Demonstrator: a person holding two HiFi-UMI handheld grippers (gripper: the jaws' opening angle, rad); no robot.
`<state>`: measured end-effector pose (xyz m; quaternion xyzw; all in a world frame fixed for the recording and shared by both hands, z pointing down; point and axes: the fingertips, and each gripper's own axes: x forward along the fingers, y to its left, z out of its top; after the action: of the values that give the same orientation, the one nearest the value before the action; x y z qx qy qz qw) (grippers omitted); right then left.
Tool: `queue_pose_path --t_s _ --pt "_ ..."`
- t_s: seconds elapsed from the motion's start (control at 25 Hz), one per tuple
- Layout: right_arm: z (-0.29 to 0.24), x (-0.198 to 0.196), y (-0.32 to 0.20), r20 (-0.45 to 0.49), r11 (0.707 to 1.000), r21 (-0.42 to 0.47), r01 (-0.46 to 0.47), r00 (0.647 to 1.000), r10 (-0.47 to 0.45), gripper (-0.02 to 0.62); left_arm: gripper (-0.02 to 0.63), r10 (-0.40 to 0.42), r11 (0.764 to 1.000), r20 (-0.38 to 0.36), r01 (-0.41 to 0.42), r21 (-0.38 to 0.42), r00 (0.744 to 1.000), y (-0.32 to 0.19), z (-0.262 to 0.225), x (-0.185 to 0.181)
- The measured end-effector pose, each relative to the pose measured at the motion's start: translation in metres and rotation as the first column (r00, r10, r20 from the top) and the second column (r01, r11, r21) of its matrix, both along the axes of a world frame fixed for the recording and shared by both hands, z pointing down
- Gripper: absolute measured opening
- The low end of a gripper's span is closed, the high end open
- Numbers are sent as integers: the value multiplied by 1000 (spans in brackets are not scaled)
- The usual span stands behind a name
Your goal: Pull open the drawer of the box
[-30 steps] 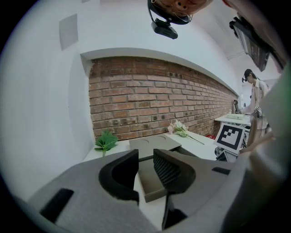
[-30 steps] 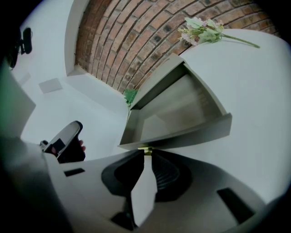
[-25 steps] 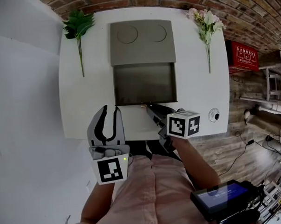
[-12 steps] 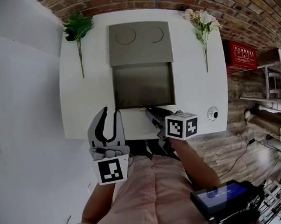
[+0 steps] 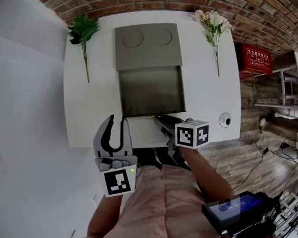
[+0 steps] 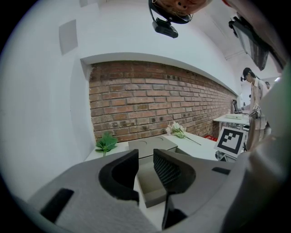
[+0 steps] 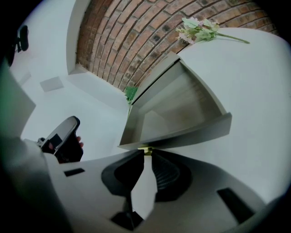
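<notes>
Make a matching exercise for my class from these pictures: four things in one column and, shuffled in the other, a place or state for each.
Things:
1 drawer
2 leaf sprig
3 flowers
4 right hand-held gripper

Places or states:
A right of the box
B shut on the knob
C pulled open
D left of the box

Pairs: 1-C, 2-D, 3-A, 4-B
</notes>
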<state>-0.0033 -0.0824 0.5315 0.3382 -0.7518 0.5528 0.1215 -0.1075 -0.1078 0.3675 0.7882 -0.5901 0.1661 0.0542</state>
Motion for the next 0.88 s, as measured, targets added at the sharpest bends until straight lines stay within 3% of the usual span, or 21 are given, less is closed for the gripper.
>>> queue_pose_path --t_s 0.4,0.44,0.56,0.68,0.88 --pt "0 1 1 10 1000 -7 1 1000 -1 68 107 -3 1000 6 3 1 1000 2 -2 3" --pt "0 -1 2 21 1000 -10 5 1000 -5 76 107 -3 1000 8 3 2 1000 3 -2 3" --pt "-1 -3 4 25 1000 -7 22 999 -22 178 107 -3 1000 11 2 16 1000 2 -6 3" --pt "-3 5 10 2 1000 1 19 1000 -19 187 107 -8 999 6 8 48 1000 0 -16 4" --pt "-52 18 10 20 994 113 -5 1000 3 162 107 -17 991 -14 18 132 1000 -5 -51 9"
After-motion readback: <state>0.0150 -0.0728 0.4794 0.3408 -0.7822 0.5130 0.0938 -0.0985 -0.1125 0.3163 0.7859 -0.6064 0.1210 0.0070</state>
